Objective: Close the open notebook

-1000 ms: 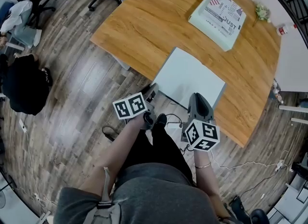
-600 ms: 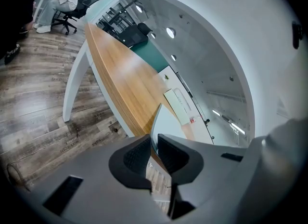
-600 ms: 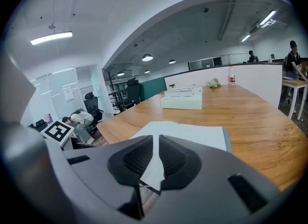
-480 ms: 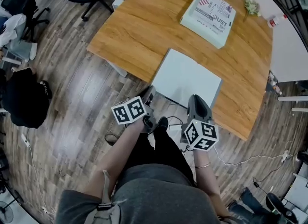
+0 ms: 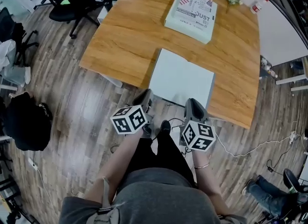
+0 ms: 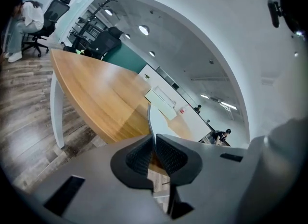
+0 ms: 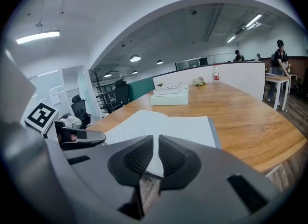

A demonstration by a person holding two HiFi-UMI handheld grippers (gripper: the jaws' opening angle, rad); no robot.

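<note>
The left tongs (image 5: 145,96) were closing on the left edge of the notebook (image 5: 182,79), open at the table's (image 5: 125,30) near side, so the fold could begin. The right tongs (image 5: 192,104) sat nearly together.

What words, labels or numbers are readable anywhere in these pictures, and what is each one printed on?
"JUST": on the lid of the white box; the rest of its print and its flag-like pictures are too blurred to read.
Label on the bottle: too small to read.
Pages of the notebook: blank, no text.
The marker cubes: black-and-white square patterns only, no words.
</note>
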